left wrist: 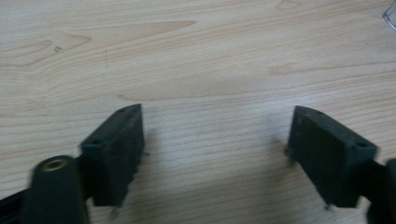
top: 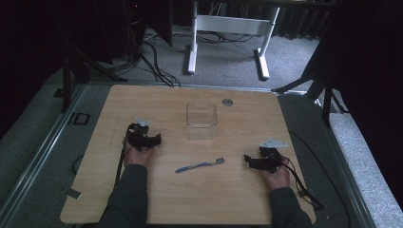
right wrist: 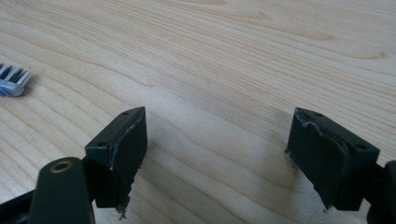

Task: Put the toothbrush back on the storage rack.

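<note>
High view takes in a light wooden table (top: 142,199) from above the person's side, with grey carpet and the white legs of a desk (top: 228,28) beyond its far edge; at the left, the left gripper (top: 153,139) sits low over the wood in the person's left hand (top: 138,154), its grey three-cornered plate on top and its black cable trailing back along the dark sleeve; its jaws point to the right, toward the middle of the table; right of it and a little farther off stands a clear plastic box (top: 201,115), upright and open at the top, with a small round grey grommet (top: 227,101) set in the wood just beyond it; nearer the person, between the two hands, lies a blue toothbrush (top: 199,166), flat on the table, its bristled head toward the right and slightly farther than the handle end; it is touched by neither gripper; at the right, the right gripper (top: 249,160) is held in the right hand (top: 275,178), jaws pointing left toward the brush head and near it; left gripper view shows the left gripper (left wrist: 215,149) with jaws spread wide over bare wood, a corner of the clear box at the upper right edge; right gripper view shows the right gripper (right wrist: 215,154) likewise spread with nothing between its jaws, the toothbrush head (right wrist: 13,79) lying at the left edge.
</note>
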### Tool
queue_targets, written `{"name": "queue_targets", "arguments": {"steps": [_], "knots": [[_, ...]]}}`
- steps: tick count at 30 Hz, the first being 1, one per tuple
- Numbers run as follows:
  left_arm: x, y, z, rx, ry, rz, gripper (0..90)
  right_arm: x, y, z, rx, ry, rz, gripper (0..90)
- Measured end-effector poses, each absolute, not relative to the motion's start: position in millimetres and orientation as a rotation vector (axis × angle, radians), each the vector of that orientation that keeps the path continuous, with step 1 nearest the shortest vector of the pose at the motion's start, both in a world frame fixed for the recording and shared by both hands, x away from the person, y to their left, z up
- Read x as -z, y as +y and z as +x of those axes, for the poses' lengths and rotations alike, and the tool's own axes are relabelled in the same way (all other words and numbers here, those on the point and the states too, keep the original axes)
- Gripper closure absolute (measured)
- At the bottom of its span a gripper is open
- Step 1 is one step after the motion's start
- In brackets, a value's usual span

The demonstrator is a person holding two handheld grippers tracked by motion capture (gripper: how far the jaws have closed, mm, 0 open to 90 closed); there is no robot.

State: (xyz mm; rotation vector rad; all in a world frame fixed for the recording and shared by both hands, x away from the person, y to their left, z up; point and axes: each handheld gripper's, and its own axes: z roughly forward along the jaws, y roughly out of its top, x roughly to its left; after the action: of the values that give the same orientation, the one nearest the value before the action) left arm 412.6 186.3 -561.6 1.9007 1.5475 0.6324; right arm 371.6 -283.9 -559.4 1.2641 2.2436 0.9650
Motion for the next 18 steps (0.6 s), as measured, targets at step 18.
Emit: {"name": "queue_targets", "arguments": {"steps": [18], "knots": [[529.4, 196.6, 395.5, -0.515, 1.447, 1.894, 51.7, 559.4, -284.1, 371.7, -0.966, 2.246, 1.261, 19.6]]}}
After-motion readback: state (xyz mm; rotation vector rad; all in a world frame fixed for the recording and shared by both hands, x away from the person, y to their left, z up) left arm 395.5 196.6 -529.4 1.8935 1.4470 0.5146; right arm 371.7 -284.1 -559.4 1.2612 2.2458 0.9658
